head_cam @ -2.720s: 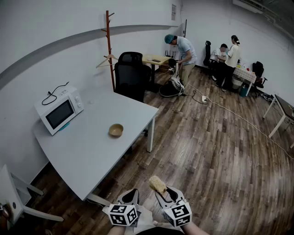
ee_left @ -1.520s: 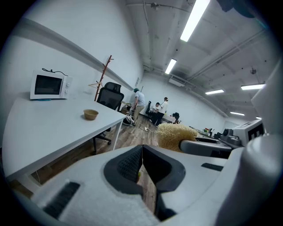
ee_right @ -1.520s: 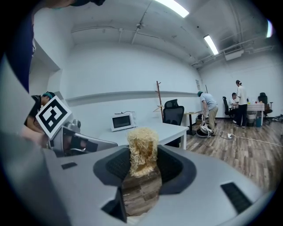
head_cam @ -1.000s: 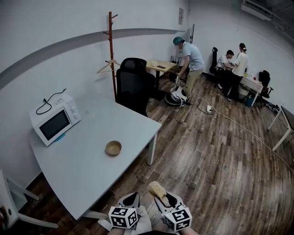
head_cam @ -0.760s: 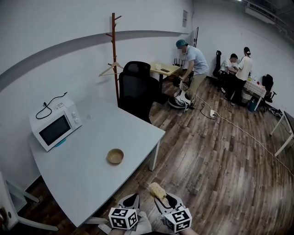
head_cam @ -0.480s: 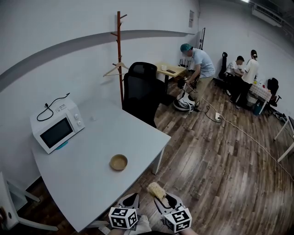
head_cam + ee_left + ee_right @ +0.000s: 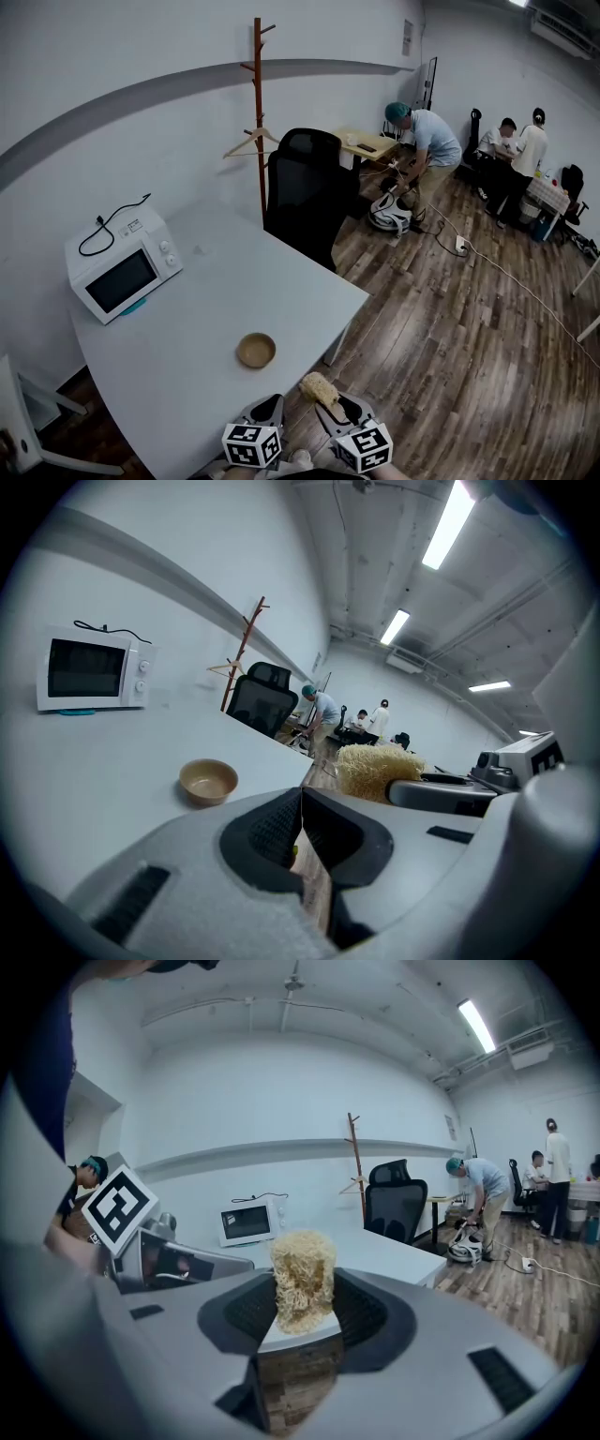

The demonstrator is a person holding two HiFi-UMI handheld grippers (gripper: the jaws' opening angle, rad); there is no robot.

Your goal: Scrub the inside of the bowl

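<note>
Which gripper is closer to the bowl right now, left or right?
Left. The left gripper, shut and empty, is just short of the bowl, nearly in line with it. The right gripper, holding the scrubber, is farther off to the bowl's right.

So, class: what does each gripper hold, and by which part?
Right gripper pinches the fibrous scrubber by one end; left gripper, shut, holds nothing.
</note>
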